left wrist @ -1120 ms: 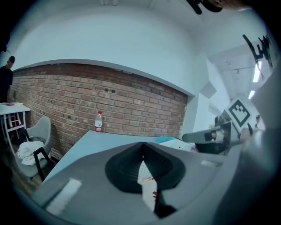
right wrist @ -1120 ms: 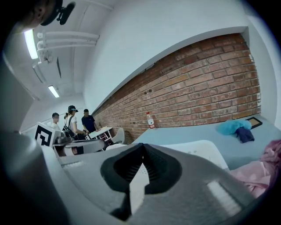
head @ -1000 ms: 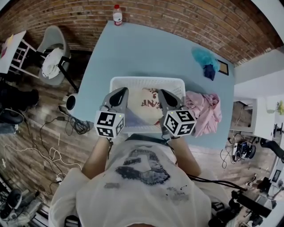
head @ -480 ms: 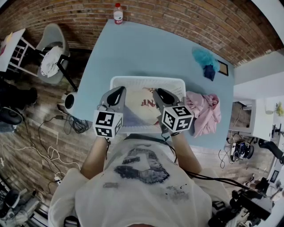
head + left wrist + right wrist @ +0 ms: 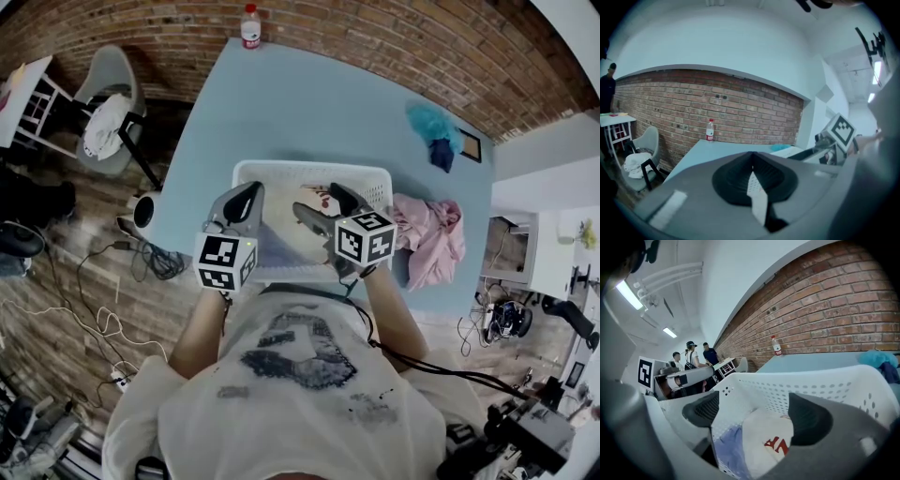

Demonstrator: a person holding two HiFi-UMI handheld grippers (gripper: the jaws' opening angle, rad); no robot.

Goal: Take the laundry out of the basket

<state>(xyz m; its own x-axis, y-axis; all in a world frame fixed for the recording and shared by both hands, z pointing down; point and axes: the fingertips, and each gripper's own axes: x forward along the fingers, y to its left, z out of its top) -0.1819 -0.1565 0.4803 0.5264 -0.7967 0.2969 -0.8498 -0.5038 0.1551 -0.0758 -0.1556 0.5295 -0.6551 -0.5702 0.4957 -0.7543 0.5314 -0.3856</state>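
White perforated plastic makes up the basket, which sits at the near edge of the pale blue table, right in front of the person. Inside lie a white garment with red print and, to its left, a bluish garment. A pink heap of clothes lies on the table just right of the basket, so part of the load looks to be out already.

The left gripper is clenched at the basket's left wall. A strip of the perforated plastic shows between its pads, so it appears to pinch that wall and steady the basket. The right gripper reaches in from the near side, tilted downward. Its jaws have just been opening and now stand wide apart above the white garment, with the cloth below the gap and neither pad touching it.

The step in hand looks like the reach for the next piece. The next move calls for lowering the right gripper until the pads straddle a fold of the white garment, closing on it, then lifting it clear of the rim towards the pink heap.
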